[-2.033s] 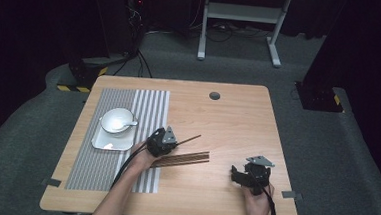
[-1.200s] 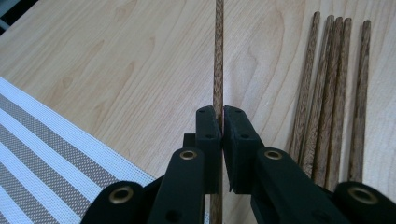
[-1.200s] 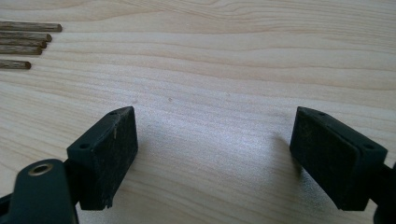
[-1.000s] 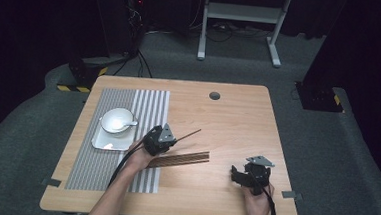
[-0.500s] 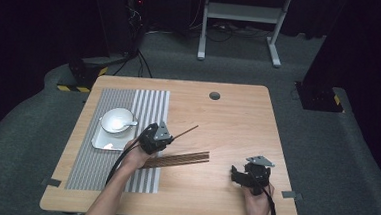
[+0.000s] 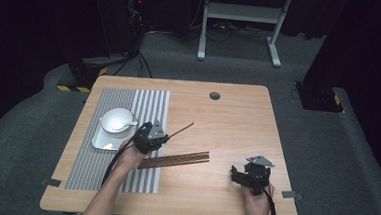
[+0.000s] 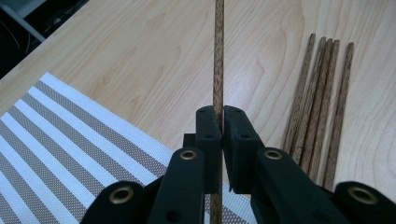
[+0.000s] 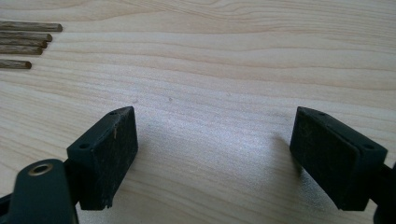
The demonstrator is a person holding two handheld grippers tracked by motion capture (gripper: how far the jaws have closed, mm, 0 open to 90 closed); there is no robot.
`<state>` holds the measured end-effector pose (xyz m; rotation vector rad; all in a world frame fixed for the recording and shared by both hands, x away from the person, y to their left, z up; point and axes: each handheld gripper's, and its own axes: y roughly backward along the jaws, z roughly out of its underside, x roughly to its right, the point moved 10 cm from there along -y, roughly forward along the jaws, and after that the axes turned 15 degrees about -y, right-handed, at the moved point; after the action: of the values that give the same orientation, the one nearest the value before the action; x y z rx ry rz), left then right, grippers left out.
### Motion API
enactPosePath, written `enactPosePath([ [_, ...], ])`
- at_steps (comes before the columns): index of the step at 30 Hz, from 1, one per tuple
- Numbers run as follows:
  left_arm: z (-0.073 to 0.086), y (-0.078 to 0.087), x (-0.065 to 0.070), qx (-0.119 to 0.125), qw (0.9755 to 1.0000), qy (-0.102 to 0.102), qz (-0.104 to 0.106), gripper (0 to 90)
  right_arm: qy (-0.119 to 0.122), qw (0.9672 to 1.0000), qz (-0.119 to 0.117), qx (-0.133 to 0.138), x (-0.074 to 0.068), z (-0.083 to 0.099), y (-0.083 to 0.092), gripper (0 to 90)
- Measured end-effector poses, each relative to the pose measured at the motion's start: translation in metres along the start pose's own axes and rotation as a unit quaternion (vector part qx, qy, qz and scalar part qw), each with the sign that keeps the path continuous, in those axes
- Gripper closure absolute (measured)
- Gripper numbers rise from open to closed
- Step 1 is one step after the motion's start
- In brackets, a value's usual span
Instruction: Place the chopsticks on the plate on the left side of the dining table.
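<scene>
Dark wood, one chopstick (image 7: 218,56) is pinched between my left gripper (image 6: 150,136)'s jaws, which are pressed tight on its shaft; it points toward two o'clock above the table (image 6: 228,115). The other chopsticks (image 6: 175,160) lie bundled flat on the table just at four o'clock of that gripper, their near ends reaching the striped placemat (image 6: 94,167). At ten o'clock sits a white bowl (image 6: 117,120) with a spoon on a plate. My right gripper (image 6: 247,175) rests at the table's four o'clock, jaws spread wide over bare wood.
</scene>
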<state>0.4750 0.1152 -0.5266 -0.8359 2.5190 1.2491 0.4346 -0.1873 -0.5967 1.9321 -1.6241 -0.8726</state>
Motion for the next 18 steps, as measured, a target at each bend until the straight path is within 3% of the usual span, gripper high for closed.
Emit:
enactPosePath([
  [12,0.004,0.01,-0.003,-0.011,0.9999,-0.008,-0.004,85.0,0.0,1.0,0.0,0.0,0.0,0.0,0.0,14.7],
  [18,0.011,0.016,-0.007,-0.015,0.9999,0.001,-0.007,85.0,-0.001,1.0,-0.001,-0.001,0.0,0.0,0.0,14.7],
])
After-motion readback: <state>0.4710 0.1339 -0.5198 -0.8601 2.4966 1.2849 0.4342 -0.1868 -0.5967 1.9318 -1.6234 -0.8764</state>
